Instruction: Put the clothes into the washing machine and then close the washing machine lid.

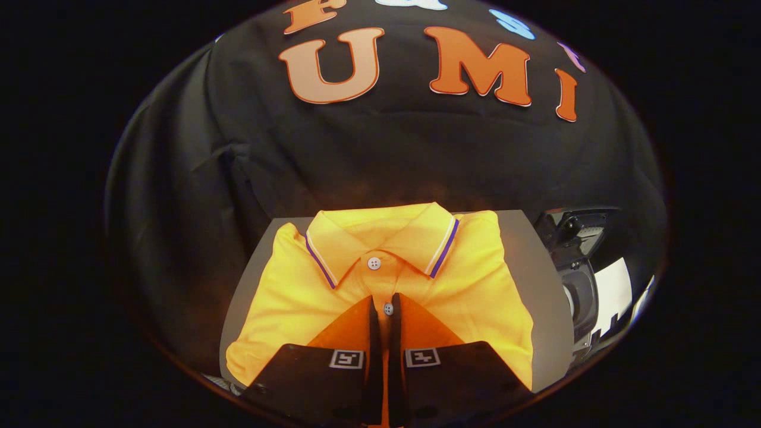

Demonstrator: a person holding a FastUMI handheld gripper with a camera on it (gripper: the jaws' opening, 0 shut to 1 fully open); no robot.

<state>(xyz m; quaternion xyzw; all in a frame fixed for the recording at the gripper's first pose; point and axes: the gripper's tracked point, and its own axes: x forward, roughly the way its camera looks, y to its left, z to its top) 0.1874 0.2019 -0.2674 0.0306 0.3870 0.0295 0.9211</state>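
A folded orange polo shirt [475, 291] with a purple-and-white trimmed collar lies flat on a grey table [538, 309]. My gripper [384, 306] hovers over the shirt's button placket, its two black fingers [373, 333] nearly together with just a thin slit between them. Through that slit, at the fingertips, a shirt button shows. The cloth under the fingers looks flat, not bunched or lifted. To the right of the table stands the washing machine [579, 291], dark with a grey round opening, partly cut off.
The booth's black cloth wall hangs behind the table and to its left. The table's far edge runs just beyond the shirt's collar. A narrow strip of bare table separates the shirt from the washing machine.
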